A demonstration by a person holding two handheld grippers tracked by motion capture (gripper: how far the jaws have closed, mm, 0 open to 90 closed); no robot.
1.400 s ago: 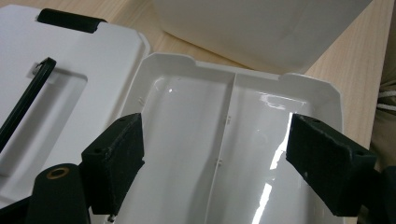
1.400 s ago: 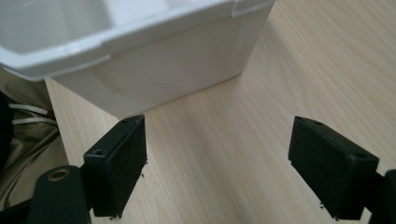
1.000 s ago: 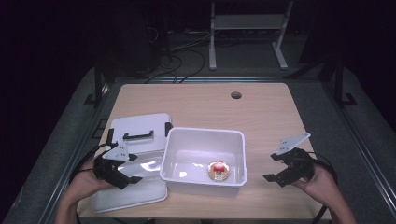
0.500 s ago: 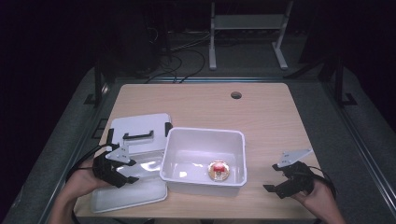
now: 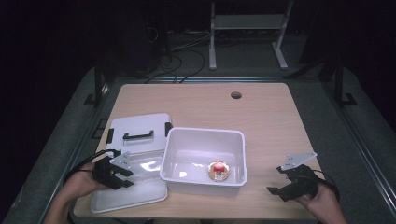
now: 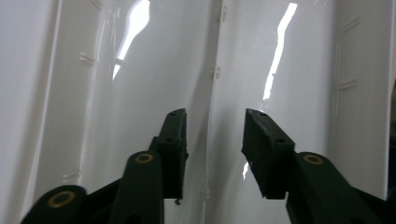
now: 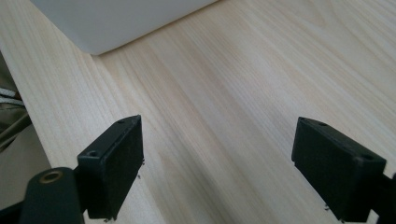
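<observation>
over the white lid (image 5: 140, 186) at the table's near left, your left gripper (image 6: 212, 154) hovers part open, empty; your right gripper (image 7: 217, 163) gapes wide above bare table (image 7: 243, 93).

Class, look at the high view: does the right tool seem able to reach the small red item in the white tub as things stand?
Probably yes. The right tool is open beside the white tub, which has no lid on, so the small red item lies exposed from above.

A lab-like recording room is showing here: a lone wooden table (image 5: 261, 116) is standing on grey flooring, with cables (image 5: 182, 51) trailing and a metal stand (image 5: 245, 32) sitting in the dark far behind.
</observation>
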